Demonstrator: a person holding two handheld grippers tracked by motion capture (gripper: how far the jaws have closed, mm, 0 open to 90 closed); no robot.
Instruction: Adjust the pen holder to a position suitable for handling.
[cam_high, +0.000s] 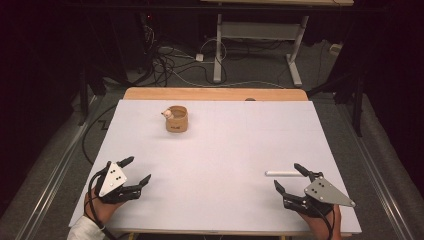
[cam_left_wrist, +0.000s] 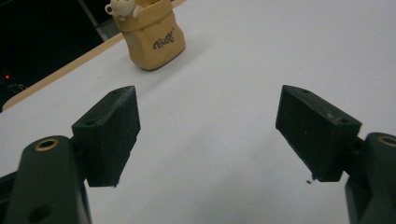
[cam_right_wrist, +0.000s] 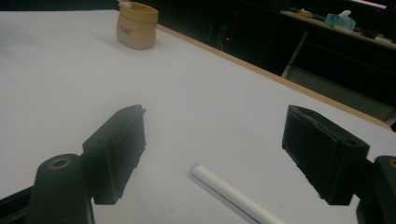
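White table (cam_high: 215, 150) before us carries a tan pot (cam_high: 176, 120) far left, its dark script unreadable. Our left tongs (cam_high: 137, 171) and right tongs (cam_high: 290, 177) gape empty; a white stick (cam_high: 283, 173) lies by the right.

I count two grippers: my left gripper (cam_high: 136, 170) at the near left of the table and my right gripper (cam_high: 288, 177) at the near right, each with two black jaws spread apart and nothing between them. Each carries one grey three-cornered plate, two plates in all. There is one table (cam_high: 215, 150) with a white top. On it stands one tan cup (cam_high: 176, 119) at the far left, with one small white figure (cam_high: 167, 114) on its rim. One white stick (cam_high: 283, 173) lies at the near right, just beside my right gripper. Beyond the table stands one more desk (cam_high: 260, 30) on white legs.
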